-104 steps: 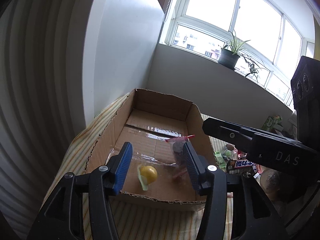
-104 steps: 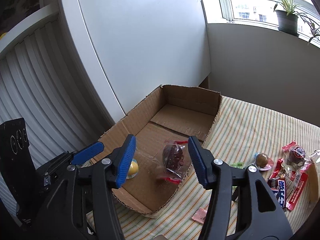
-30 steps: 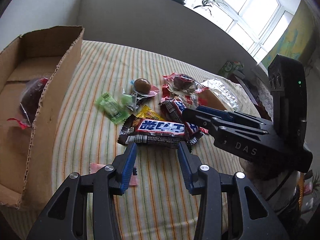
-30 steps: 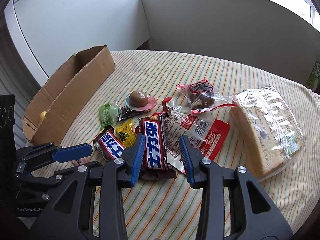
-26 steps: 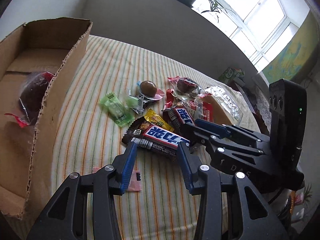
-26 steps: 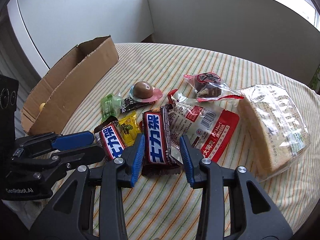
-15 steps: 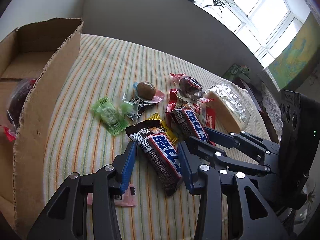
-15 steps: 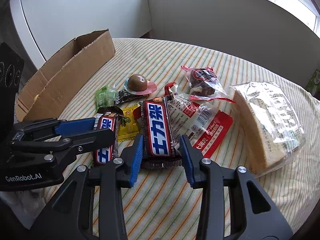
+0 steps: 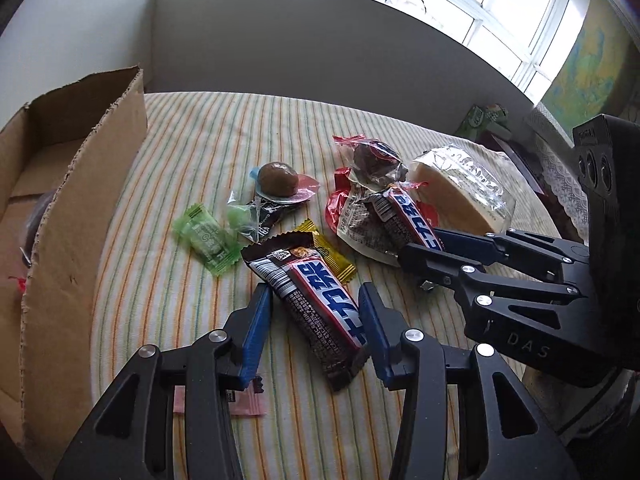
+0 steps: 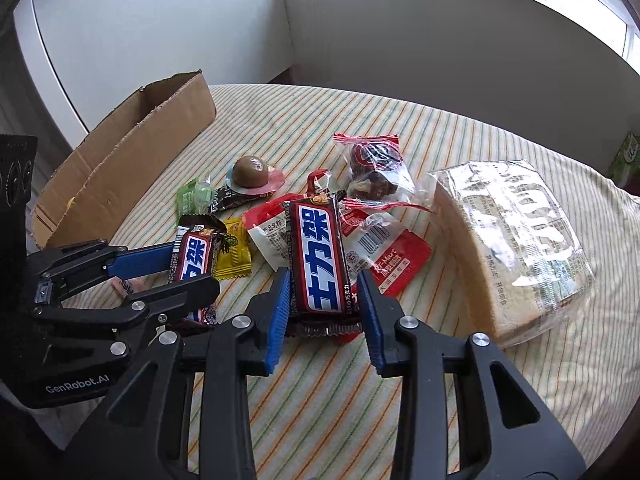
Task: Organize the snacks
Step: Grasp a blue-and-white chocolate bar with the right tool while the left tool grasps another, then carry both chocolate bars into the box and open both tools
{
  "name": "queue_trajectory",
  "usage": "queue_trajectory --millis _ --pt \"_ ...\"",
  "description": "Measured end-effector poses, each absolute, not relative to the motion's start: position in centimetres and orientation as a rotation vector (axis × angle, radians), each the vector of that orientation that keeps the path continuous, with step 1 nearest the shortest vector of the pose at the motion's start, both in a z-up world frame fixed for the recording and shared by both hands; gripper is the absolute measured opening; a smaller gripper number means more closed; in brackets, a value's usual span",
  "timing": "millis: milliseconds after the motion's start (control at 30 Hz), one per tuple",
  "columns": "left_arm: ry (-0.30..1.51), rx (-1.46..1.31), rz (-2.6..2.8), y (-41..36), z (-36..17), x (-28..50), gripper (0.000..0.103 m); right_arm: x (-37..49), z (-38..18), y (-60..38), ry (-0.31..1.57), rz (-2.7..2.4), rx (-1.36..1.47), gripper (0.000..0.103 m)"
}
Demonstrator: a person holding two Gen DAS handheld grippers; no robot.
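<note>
A pile of snacks lies on the striped tablecloth (image 9: 224, 128) to the right of a cardboard box (image 9: 80, 184). My left gripper (image 9: 316, 300) is open, its blue pads on either side of a Snickers bar (image 9: 316, 300) lying flat. My right gripper (image 10: 323, 292) is open around the near end of a second Snickers bar (image 10: 320, 256), which rests on a red packet (image 10: 384, 248). The right gripper also shows in the left wrist view (image 9: 424, 256), and the left gripper shows in the right wrist view (image 10: 192, 264).
Around the bars lie a brown egg snack (image 9: 278, 179), green candies (image 9: 204, 236), a yellow candy (image 9: 332, 256), a wrapped dark cake (image 10: 372, 168), a bagged bread loaf (image 10: 516, 240) and a pink sachet (image 9: 248, 400). The box holds a dark wrapped snack (image 9: 36, 216).
Both grippers have left the box, swung over to the snack pile and come down. Each now straddles one Snickers bar. The jaws are narrower than over the box.
</note>
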State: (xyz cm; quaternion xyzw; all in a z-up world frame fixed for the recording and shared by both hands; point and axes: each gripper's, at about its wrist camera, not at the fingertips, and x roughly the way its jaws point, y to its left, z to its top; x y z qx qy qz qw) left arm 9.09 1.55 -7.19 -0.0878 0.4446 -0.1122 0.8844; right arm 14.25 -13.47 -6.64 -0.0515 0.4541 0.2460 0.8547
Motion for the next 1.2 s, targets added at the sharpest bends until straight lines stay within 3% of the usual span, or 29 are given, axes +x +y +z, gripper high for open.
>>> queue_trajectory --millis 167,233,367,433,633,900,1200 --pt "0.913 -0.13 -0.196 0.9 -7.0 8.8 0.044 14.3 -6.7 -14.2 0.966 0.522 -0.08 0.034" --pt "0.929 -0.119 -0.186 0.3 -7.3 9.1 0.055 14.3 -6.7 -14.0 0.963 0.519 -0.091 0.034" --pt "0.917 -0.087 -0.187 -0.3 -7.4 9.0 0.055 14.3 -6.8 -13.8 0.959 0.517 -0.099 0.034" --pt "0.915 -0.108 -0.19 0.3 -7.4 8.9 0.045 14.3 -6.8 -13.8 0.957 0.516 -0.099 0.034" --pt "0.902 -0.14 -0.196 1.5 -7.4 8.4 0.03 14.1 -6.6 -13.4 0.949 0.518 -0.1 0.029" --pt "0.883 -0.183 -0.213 1.9 -7.0 7.6 0.028 13.6 -5.8 -13.8 0.925 0.531 -0.053 0.029" --pt "0.742 -0.243 -0.23 3.5 -2.9 5.5 0.028 12.1 -2.7 -13.9 0.81 0.543 0.007 0.029"
